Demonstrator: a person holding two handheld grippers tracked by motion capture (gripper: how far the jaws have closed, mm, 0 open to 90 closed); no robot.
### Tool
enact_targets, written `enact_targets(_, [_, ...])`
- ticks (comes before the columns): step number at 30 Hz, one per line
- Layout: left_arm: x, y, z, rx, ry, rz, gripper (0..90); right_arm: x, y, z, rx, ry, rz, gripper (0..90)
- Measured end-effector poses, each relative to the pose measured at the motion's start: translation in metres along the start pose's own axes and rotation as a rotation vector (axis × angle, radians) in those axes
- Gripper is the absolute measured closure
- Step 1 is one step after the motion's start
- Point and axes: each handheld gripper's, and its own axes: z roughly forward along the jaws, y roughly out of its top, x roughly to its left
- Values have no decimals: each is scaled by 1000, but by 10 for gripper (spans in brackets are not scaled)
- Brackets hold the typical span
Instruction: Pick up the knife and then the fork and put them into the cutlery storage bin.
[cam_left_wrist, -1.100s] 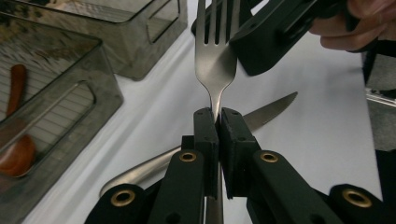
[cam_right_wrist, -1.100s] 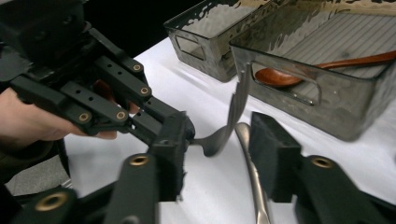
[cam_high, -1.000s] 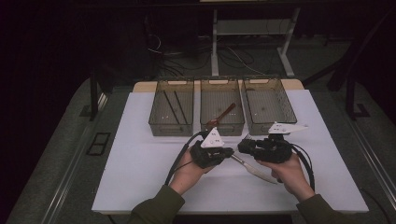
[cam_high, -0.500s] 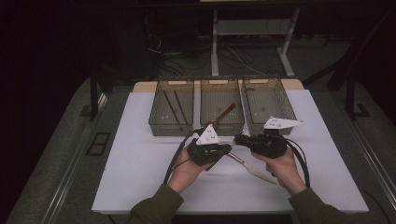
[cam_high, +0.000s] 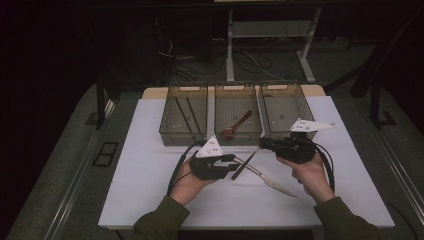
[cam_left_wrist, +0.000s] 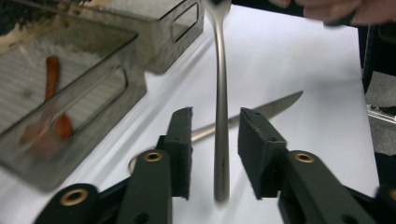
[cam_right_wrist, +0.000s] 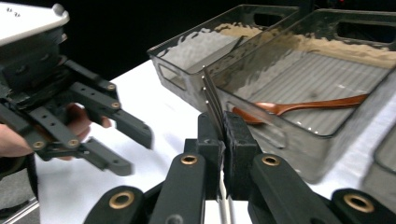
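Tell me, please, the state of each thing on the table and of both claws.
silver metal fork: held above the white table.
right claw: shut on the fork.
left claw: open, jaws have just been opening, fork handle loose between them.
silver table knife: lying flat on the table.
brown wooden spoon: lying in the middle clear plastic bin.
right clear plastic bin: looks empty.

fork: silver | spoon: reddish-brown | table: white

Glossy metal fork, matt black gripper pads (foam-like).
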Motion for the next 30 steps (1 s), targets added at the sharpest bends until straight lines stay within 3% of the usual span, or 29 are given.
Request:
enact_targets(3, [3,-9,-10,-9,14,-12,535,-7,6,-8,-4,-20,1,856])
enact_targets(13, [13,-48,-43,-17,63,-49,387,-43,33,-37,-49,-118,42,855])
enact_targets(17, [13,-61,-48,-8,88,-65,309,-56,47,-49,-73,-160,43,855])
enact_targets(22, [13,-73,-53,-17,112,-107,148,-70,66,-60,-87,-221,39,855])
enact_targets(26, [14,-78,-57,-8,127,-117,34,-83,74,-66,-91,-269,39,855])
enact_targets(30, [15,-78,-56,-10,129,-129,0,-99,79,-71,-97,-313,59,855])
